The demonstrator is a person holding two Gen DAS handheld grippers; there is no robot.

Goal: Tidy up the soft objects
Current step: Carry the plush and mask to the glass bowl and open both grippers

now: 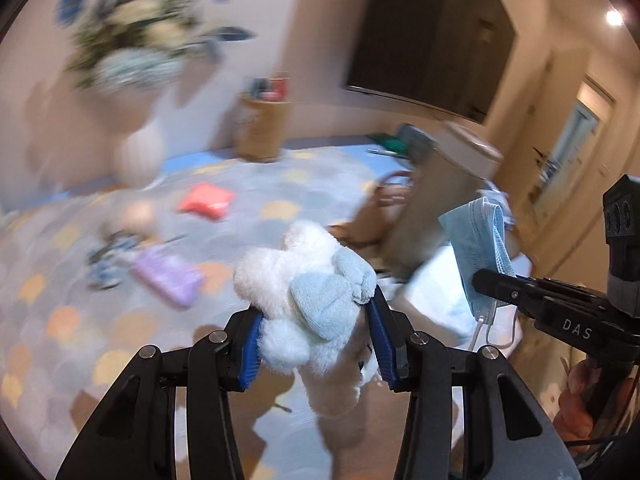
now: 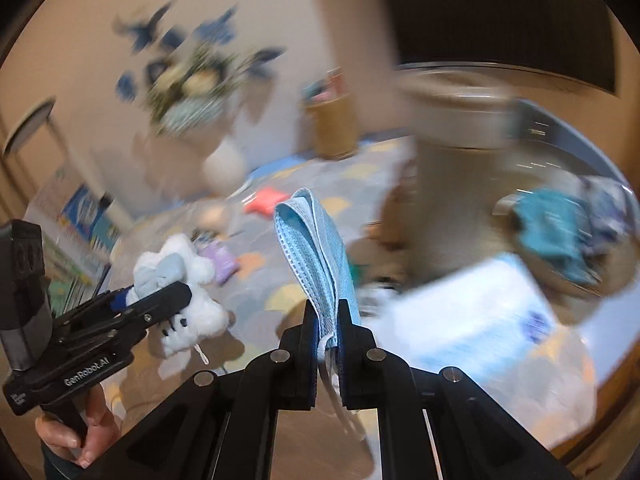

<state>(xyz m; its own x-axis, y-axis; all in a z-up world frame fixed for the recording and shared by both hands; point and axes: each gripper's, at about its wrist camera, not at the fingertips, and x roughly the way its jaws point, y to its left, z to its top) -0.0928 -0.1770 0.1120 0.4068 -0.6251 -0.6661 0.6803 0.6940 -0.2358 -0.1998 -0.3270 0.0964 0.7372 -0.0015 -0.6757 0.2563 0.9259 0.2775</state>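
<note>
Left wrist: left gripper (image 1: 316, 332) pinching one white plush toy (image 1: 304, 292), long axis running away from camera above carpet (image 1: 80, 300).

Right wrist: right gripper (image 2: 326, 320) clamping one folded blue face mask (image 2: 316, 256), standing upright.

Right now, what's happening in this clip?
A person is tidying soft items with two handheld grippers. The left gripper is clamped on a white plush toy with a pale blue bow, lifted above the patterned mat. The right gripper is shut on a folded blue face mask, also held in the air. A red pouch and a purple item lie on the mat. The background is blurred.
</note>
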